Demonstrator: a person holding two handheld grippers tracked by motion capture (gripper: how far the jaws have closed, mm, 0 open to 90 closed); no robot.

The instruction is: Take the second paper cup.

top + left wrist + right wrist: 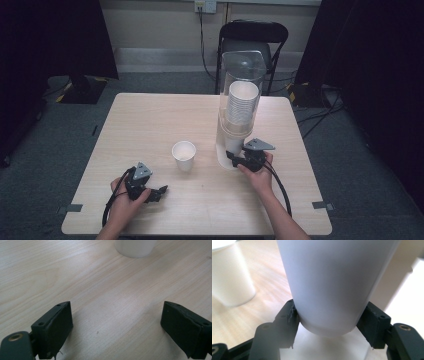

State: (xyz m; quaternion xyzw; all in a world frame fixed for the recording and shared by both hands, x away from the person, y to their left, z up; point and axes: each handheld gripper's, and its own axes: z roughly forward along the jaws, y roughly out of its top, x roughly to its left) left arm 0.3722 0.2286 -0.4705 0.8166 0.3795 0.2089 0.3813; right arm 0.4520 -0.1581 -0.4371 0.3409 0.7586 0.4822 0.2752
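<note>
Right hand-held gripper [328, 322] clamps the bottom cup [329, 285] under the dispenser [240, 85] at the surface's [150, 120] far right. Left hand-held gripper [116, 325] rests spread, holding nothing. A loose cup [184, 155] stands between them, chair [252, 35] behind.

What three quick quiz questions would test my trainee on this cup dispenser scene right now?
1. True or false: the right gripper is shut on the bottom cup of the dispenser.
2. What is between the left gripper's jaws?
3. Where does the loose cup stand: A) on the chair, B) on the table between the grippers, C) inside the dispenser?

Key: 1 true; 2 nothing, bare tabletop; 3 B.
</note>
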